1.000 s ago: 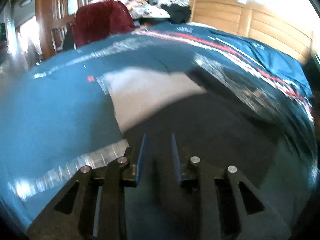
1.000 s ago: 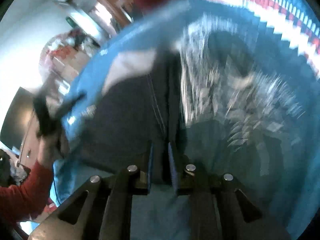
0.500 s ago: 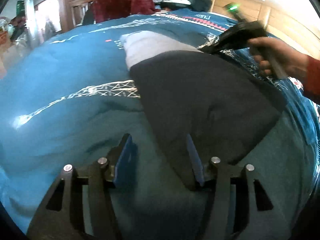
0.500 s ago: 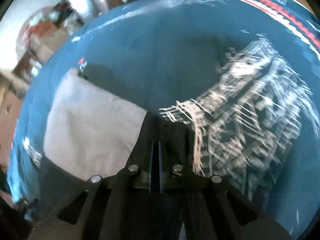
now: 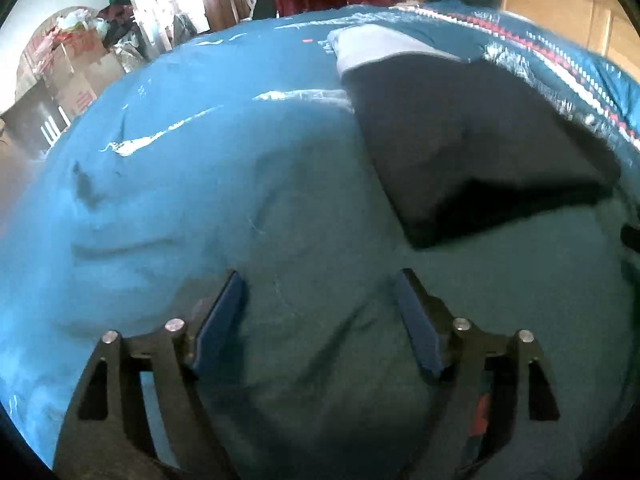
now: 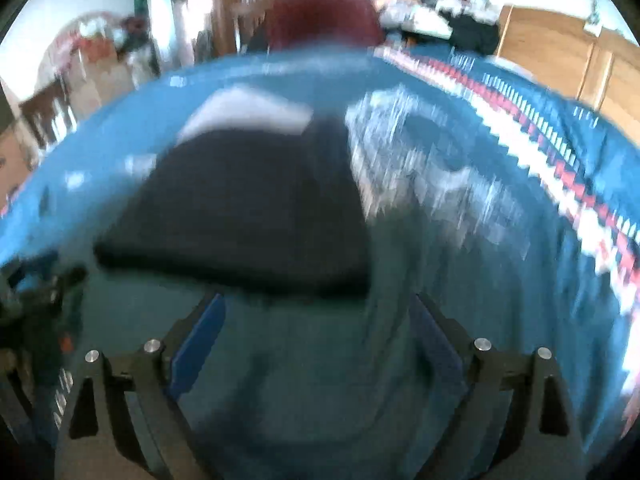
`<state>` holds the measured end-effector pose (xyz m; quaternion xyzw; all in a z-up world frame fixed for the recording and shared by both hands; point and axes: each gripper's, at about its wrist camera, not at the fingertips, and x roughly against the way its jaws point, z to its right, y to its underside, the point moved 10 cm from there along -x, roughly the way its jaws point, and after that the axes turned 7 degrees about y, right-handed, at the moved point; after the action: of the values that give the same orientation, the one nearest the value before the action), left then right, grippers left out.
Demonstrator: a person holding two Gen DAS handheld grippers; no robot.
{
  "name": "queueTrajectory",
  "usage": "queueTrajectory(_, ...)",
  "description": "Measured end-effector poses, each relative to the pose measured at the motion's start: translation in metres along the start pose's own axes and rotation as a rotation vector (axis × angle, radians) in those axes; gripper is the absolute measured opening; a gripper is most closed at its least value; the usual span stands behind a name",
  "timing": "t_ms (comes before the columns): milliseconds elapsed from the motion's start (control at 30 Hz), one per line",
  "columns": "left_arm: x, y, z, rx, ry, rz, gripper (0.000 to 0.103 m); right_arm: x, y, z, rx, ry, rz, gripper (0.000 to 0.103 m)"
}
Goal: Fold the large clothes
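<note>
Since half a second ago both tools have let go: the left gripper (image 5: pixel 318 304) and right gripper (image 6: pixel 316 332) are spread wide, holding nothing, pulled back over bare quilt. The folded garment (image 5: pixel 460 136), a flat dark slab with a grey-white band at its far end, lies on the teal bedspread (image 5: pixel 180 184) ahead of both. Soft, wrinkled quilt surrounds it; the right view is motion-blurred.

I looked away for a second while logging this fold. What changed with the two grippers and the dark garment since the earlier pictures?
Both let go. The right gripper, shut on the dark garment half a second ago, is now open and pulled back. The left gripper, nearly shut a second ago, has opened wide and also backed off. The garment stays folded on the blue bedspread, grey part at its far end.
</note>
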<state>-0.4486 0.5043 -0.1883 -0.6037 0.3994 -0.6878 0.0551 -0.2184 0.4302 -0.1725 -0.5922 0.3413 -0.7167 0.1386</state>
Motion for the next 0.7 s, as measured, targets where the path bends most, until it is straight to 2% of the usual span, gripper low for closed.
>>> queueTrajectory(67,-0.002,-0.001,-0.001,-0.005,-0.018,-0.014,0.088,-0.011,0.023,-0.008,0.022,0.004,-0.044,0.095)
queueTrajectory(167,-0.01,-0.002,-0.01,0.021,-0.052,-0.05,0.103,-0.025,0.046,-0.012,0.017,0.02,-0.113,0.098)
queueTrajectory(200,-0.01,0.0,-0.01,0.032,-0.044,-0.061,0.103,-0.03,0.044,-0.01,0.003,0.021,-0.108,0.102)
queueTrajectory(267,-0.011,0.002,-0.01,0.042,-0.037,-0.073,0.103,-0.033,0.044,-0.009,-0.009,0.027,-0.121,0.103)
queueTrajectory(400,-0.014,0.0,-0.01,0.013,-0.042,-0.045,0.103,-0.037,0.044,-0.007,-0.024,0.036,-0.155,0.103)
queueTrajectory(600,-0.014,0.0,-0.008,0.046,0.016,-0.029,0.103,-0.041,0.044,-0.009,-0.004,0.059,-0.121,0.103)
queueTrajectory(700,-0.016,0.001,-0.006,0.031,-0.001,-0.016,0.103,-0.045,0.045,-0.01,-0.019,0.035,-0.128,0.103)
